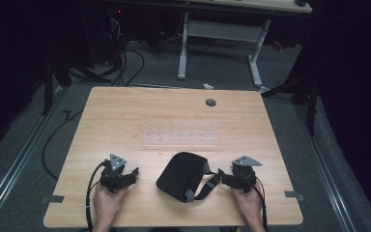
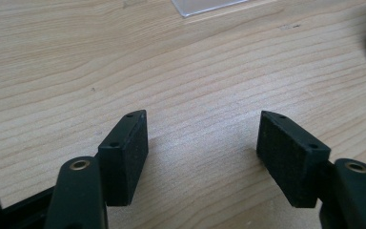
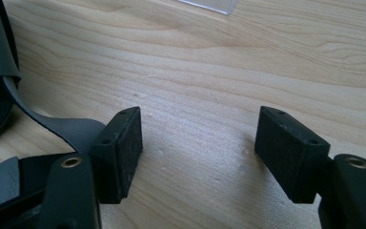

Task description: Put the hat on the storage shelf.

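A black bag (image 1: 181,176) with a grey-ended strap (image 1: 204,186) lies on the near middle of the wooden table (image 1: 174,111), between the two grippers. The right gripper (image 1: 223,177) rests on the table just beside the strap, its jaws spread wide with nothing between them; in the right gripper view the strap (image 3: 52,126) runs up against its left jaw. The left gripper (image 1: 133,174) sits near the bag's other side, apart from it, jaws likewise spread over bare wood. A clear plastic sheet (image 1: 181,135) lies flat beyond the bag.

Black grippers (image 1: 134,172) with screwed jaws (brass pivots), grey plates, black cables.
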Action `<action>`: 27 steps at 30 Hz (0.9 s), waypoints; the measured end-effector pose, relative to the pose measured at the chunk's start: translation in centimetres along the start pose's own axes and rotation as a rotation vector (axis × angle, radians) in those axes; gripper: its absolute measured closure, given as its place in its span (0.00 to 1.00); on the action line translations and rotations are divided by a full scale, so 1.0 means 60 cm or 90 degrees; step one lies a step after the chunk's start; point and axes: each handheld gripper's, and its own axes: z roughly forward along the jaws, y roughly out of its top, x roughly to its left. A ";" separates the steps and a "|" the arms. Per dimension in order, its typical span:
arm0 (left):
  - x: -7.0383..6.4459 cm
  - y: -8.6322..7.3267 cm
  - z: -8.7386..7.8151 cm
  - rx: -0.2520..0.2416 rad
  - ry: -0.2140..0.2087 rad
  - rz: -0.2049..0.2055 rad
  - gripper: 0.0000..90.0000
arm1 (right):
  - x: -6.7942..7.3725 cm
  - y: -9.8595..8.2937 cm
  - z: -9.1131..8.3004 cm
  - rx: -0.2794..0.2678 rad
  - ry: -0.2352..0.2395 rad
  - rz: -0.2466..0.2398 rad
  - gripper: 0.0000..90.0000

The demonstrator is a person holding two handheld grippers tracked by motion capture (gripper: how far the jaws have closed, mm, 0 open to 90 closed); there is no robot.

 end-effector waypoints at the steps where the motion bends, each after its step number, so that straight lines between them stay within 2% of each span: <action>1: 0.000 0.000 0.000 0.000 0.000 0.000 0.39 | 0.000 0.000 0.000 0.000 0.000 0.000 0.37; 27: 0.000 0.000 0.000 0.005 -0.005 0.001 0.36 | -0.001 0.000 0.000 -0.002 -0.004 0.005 0.41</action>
